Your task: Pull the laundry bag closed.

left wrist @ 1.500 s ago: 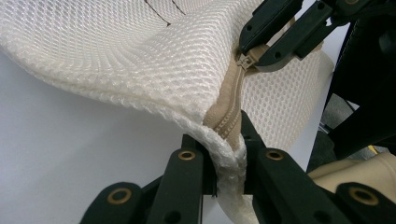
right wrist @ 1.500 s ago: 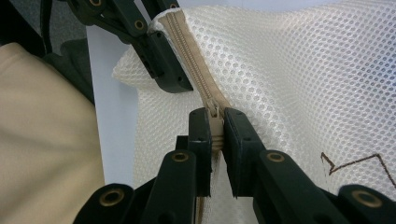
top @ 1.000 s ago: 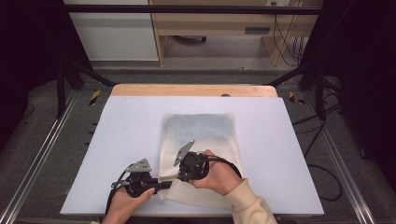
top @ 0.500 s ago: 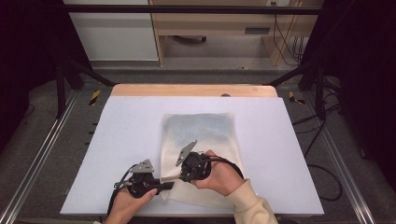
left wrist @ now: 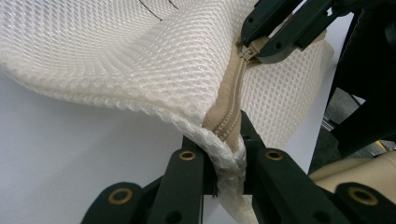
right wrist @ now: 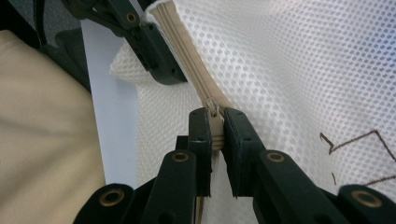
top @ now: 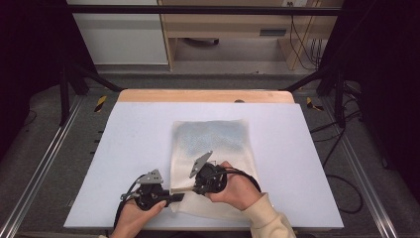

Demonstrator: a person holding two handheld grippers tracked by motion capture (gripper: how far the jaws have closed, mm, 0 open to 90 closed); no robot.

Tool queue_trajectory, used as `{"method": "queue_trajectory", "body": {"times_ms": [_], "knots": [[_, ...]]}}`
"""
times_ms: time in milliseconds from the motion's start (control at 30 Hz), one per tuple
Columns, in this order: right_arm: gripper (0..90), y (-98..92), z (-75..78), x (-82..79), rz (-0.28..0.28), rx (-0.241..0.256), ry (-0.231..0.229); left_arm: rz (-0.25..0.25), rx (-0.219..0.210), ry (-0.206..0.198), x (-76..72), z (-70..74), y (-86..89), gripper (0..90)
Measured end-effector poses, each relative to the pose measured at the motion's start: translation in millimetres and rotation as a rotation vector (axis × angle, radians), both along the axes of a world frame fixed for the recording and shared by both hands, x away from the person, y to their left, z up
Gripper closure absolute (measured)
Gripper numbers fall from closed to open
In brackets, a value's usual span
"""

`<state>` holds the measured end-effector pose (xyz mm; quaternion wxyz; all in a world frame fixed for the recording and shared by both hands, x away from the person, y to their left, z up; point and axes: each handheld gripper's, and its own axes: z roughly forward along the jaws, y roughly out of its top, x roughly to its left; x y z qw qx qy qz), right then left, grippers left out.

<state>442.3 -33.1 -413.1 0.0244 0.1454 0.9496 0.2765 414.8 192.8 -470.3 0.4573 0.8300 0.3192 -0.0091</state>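
Bare white bench lies open to the left, right and far side of the flat cream mesh zip bag, while near the front edge (where both hands sit) the left tool and right tool crowd each other.

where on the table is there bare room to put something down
Free: the white table left of the mesh bag, the strip right of it, and the band behind it up to the wooden edge. Crowded: the near edge, where the left gripper and right gripper clamp the bag.
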Motion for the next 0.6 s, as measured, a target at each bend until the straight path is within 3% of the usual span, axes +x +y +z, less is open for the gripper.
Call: {"method": "queue_trajectory", "body": {"times_ms": [600], "knots": [[82.0, -31.0, 0.0, -3.7, -0.063, 0.013, 0.001, -0.011, 0.001, 0.002, -0.7, 0.0, -1.3, 83.9]]}}
